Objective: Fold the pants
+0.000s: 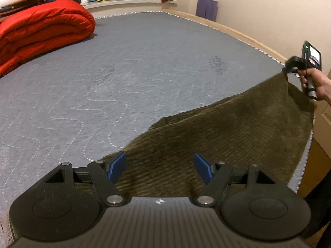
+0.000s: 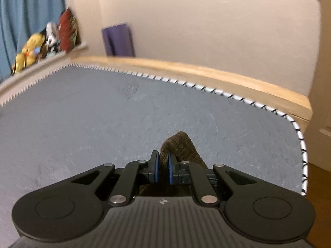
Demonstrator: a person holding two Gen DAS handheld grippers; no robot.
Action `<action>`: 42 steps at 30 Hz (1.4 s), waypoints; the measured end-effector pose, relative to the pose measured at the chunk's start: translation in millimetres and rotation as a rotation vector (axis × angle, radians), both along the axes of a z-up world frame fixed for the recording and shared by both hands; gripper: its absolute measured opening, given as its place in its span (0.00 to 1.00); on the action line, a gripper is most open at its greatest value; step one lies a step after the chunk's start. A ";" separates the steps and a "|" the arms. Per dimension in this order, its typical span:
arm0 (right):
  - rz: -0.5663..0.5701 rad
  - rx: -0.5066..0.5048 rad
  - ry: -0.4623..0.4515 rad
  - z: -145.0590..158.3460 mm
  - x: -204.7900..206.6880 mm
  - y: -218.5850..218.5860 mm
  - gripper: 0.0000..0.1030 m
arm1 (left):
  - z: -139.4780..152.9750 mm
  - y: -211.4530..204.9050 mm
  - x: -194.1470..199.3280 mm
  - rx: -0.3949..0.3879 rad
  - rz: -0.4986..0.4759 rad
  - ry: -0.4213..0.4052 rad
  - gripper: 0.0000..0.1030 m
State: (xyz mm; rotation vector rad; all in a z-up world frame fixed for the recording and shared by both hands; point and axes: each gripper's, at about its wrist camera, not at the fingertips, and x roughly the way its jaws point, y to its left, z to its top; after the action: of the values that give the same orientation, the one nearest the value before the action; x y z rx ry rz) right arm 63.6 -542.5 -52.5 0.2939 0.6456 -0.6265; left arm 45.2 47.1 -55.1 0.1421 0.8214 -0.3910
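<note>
The pants (image 1: 227,128), olive-brown and ribbed like corduroy, lie at the near right corner of the bed (image 1: 124,72), on the bare grey quilted mattress, with 1 end raised off the surface. That end is up because the right tongs (image 2: 162,169) have it: their 2 blue pads are pressed together on a bunch of the fabric, and a tip of cloth pokes out past them. From the other side of the bed you can see the corner pulled up into a peak under that gripper, the cloth sloping down from it.

The left tongs (image 1: 159,168) are spread wide, 1 blue pad to each side, with the fabric running beneath and between them but not pinched. My guess is they are lined up to take the other edge, so both ends can be lifted and the cloth carried over evenly.

The rolled red quilt (image 1: 43,31) sits well apart at the far left, so the middle of the mattress is free for laying the pants flat. No fold looks finished yet.
</note>
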 end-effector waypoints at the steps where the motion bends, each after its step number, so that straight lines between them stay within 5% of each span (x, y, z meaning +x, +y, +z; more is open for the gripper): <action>1: -0.005 0.006 0.036 -7.9 1.2 -3.2 0.14 | -0.8 2.3 1.4 0.005 0.012 -0.003 0.75; 4: -0.044 0.007 0.062 -10.6 -9.5 -14.6 0.42 | 0.5 16.4 5.5 -0.007 0.064 -0.014 0.75; 8: -0.097 0.002 -0.001 12.6 -43.0 -36.9 0.44 | 3.0 43.7 12.7 -0.035 0.132 -0.018 0.67; 9: -0.100 0.003 -0.018 16.1 -53.7 -43.4 0.44 | -1.4 50.4 16.8 -0.014 0.150 0.000 0.59; 12: -0.099 0.035 -0.078 24.8 -88.2 -69.9 0.45 | -34.1 81.4 37.2 0.178 0.331 0.109 0.29; 15: -0.087 0.082 -0.083 28.7 -112.8 -92.1 0.46 | -38.8 118.5 46.6 0.133 0.485 0.154 0.28; 19: 0.010 0.175 0.014 18.3 -140.5 -99.9 0.58 | -23.9 125.5 42.0 0.057 0.549 0.140 0.33; 26: 0.086 0.193 0.138 -3.9 -147.9 -85.5 0.56 | 11.9 87.6 21.8 -0.036 0.480 0.049 0.49; 30: 0.108 0.197 0.151 -8.1 -147.3 -77.0 0.10 | 28.2 70.3 5.0 -0.111 0.440 0.019 0.52; 35: 0.055 0.111 0.094 36.5 -165.1 -66.7 0.07 | 37.3 61.1 -10.2 -0.145 0.389 -0.007 0.52; 39: -0.027 0.180 0.249 3.0 -168.3 -84.3 0.08 | 31.3 62.7 -9.4 -0.126 0.374 0.031 0.53; 42: -0.050 0.124 0.280 2.8 -163.4 -78.3 0.16 | 23.2 73.9 -8.5 -0.107 0.387 0.069 0.53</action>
State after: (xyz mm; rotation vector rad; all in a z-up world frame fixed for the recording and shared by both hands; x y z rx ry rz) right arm -99.8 -620.8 -49.7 0.3412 0.9503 -0.6828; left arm 36.7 121.0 -31.9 -0.1306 0.8721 -0.0749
